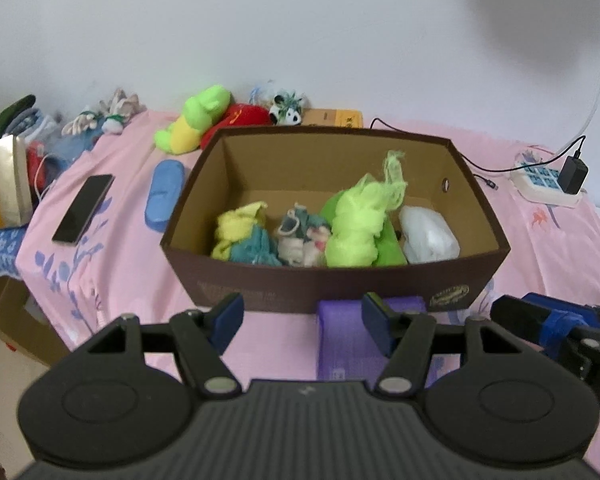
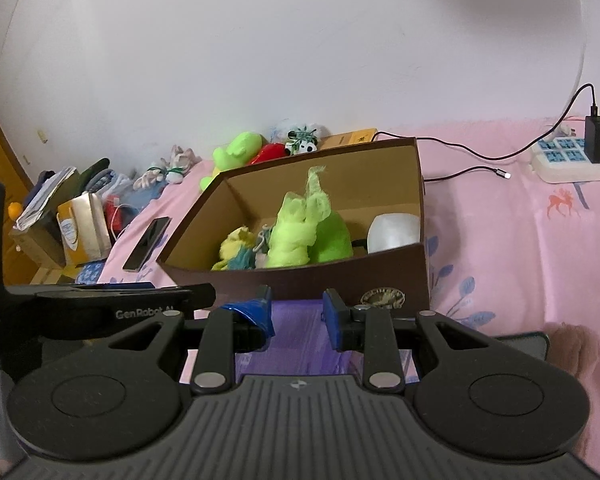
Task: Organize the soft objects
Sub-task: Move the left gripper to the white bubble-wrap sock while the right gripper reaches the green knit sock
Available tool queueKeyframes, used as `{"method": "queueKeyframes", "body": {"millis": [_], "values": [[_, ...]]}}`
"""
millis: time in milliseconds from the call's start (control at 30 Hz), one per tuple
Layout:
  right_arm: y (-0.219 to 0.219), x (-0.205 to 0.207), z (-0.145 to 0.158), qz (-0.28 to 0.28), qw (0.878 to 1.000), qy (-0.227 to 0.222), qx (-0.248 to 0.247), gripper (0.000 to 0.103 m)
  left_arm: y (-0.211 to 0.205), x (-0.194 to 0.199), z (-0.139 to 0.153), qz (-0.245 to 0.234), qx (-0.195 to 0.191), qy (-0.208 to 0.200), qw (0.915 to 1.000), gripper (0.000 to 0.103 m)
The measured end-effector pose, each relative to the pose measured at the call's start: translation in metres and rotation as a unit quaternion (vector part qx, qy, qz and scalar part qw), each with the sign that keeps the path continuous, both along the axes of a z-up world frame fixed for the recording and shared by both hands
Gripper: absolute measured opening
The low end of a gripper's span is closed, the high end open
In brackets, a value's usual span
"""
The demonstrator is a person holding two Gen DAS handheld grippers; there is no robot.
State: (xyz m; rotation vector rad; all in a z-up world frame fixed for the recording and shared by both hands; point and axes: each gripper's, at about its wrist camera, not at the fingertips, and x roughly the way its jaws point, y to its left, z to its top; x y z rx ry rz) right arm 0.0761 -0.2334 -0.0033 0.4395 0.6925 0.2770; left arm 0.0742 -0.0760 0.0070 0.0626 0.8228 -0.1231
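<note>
progress is looking about halfway, as i judge it. brown cardboard box (image 1: 332,280) is sitting in the middle of the left wrist frame on the pink bedsheet (image 1: 540,240), and it is already holding several soft things: a yellow and teal cloth bundle (image 1: 242,236), a small grey and white plush (image 1: 300,240), a bright lime mesh sponge (image 1: 358,228) that is rising above the others, and a white plastic bag (image 1: 430,236) at the right inside wall.

other soft things are still waiting outside, in the upper middle of the frame near the wall: a green and yellow plush toy (image 1: 196,120), a red plush (image 1: 240,118) touching it, and a small black and white plush (image 1: 286,112). a blue oval pad (image 1: 164,196) is lying just beside the left wall of the box. a purple foam block (image 1: 348,336) is lying in the lower middle, against the near wall of the box.

left gripper (image 1: 302,322) is standing with fingers wide and nothing between them. right gripper (image 2: 296,316) is keeping its fingers narrow, and nothing is pressed between them; the purple block is showing only behind the gap.

the box is stiff, with smooth dark outside and matt tan inside. the sponge is looking airy and netted, the bag crinkled and glossy, the plush toys fuzzy and rounded.
</note>
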Motion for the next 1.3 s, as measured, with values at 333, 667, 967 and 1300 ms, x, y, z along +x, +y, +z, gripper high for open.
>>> {"method": "queueKeyframes", "body": {"millis": [333,667,967,1300], "values": [[-0.006,-0.027,-0.011,0.008,1.000,-0.005,0.018,0.012,-0.003,-0.026,-0.010,0.013,0.010,0.014,0.9998,0.064],[-0.002,-0.058,-0.030,0.042,0.999,0.008,0.022,0.014,0.004,-0.055,-0.028,0.026,0.018,0.041,0.9987,0.064],[-0.001,-0.078,-0.051,0.049,0.998,0.043,0.026,0.015,0.008,-0.080,-0.050,0.023,0.021,0.063,0.9976,0.064],[-0.005,-0.086,-0.064,0.047,0.997,0.066,0.022,0.016,0.013,-0.104,-0.075,0.010,0.012,0.093,0.9956,0.064]]}}
